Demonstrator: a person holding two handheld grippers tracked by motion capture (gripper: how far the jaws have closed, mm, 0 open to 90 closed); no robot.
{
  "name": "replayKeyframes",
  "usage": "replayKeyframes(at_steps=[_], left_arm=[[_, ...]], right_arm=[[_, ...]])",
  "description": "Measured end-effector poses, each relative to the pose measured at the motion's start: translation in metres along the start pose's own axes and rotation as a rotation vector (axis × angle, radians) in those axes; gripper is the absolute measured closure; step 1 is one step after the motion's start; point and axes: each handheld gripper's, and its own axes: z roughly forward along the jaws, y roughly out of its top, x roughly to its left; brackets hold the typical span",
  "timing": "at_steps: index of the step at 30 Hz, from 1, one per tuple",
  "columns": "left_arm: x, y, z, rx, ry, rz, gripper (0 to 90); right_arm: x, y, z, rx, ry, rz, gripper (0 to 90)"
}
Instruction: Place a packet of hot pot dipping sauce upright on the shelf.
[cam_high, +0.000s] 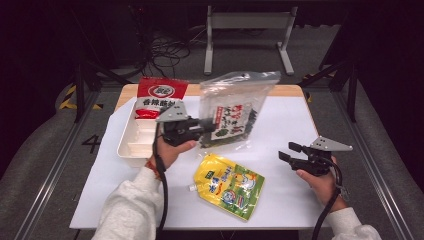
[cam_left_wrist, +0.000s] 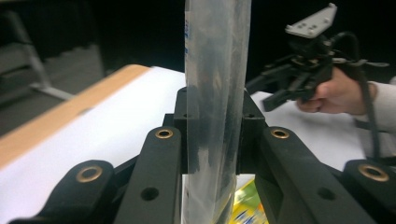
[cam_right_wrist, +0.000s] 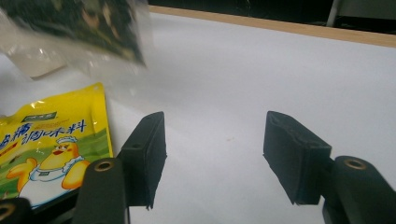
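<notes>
Clear glossy plastic on the seaweed bag (cam_high: 231, 110), crinkled, catching light. Below it, the yellow pouch (cam_high: 229, 185) shines, smooth printed film. Left of the bag, a matt white plastic tray (cam_high: 131, 145) carries a shiny red-and-white packet (cam_high: 156, 97). Matt white sheet (cam_high: 280, 200) over a wood table edge (cam_high: 287, 90). The right gripper (cam_right_wrist: 212, 154) has 2 matt black pads (cam_right_wrist: 292, 149), rough-looking.

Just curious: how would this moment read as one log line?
left tool: shut on clear bag, lifted | right tool: open, empty | yellow pouch: on table
</notes>
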Motion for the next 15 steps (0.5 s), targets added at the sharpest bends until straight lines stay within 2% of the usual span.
replayKeyframes(at_steps=[1,2,3,4,6,9,11,15], left_arm=[[0.004,0.001,-0.01,-0.002,0.02,0.012,76.4],[0.01,0.002,-0.03,-0.003,0.06,0.021,76.3],[0.01,0.002,-0.03,-0.003,0.06,0.021,76.3],[0.015,0.003,-0.04,0.003,0.083,0.039,76.3],[0.023,0.002,-0.062,0.015,0.128,0.049,76.2],[0.039,-0.003,-0.092,0.01,0.184,0.049,76.2],[0.05,-0.008,-0.108,0.014,0.214,0.052,76.2],[0.068,-0.022,-0.126,0.034,0.259,0.044,76.0]], right_arm=[[0.0,0.0,0.0,0.0,0.0,0.0,39.4],[0.0,-0.001,0.0,0.003,0.001,0.001,39.2],[0.0,-0.001,0.0,0.003,0.001,0.001,39.2],[0.0,-0.001,0.0,0.004,0.004,0.002,39.0],[0.001,-0.001,0.001,0.01,0.008,0.001,38.6],[0.006,-0.002,0.004,0.021,0.023,-0.017,38.1],[0.01,-0.002,0.005,0.029,0.032,-0.025,37.7],[0.018,-0.003,0.009,0.045,0.056,-0.047,37.0]])
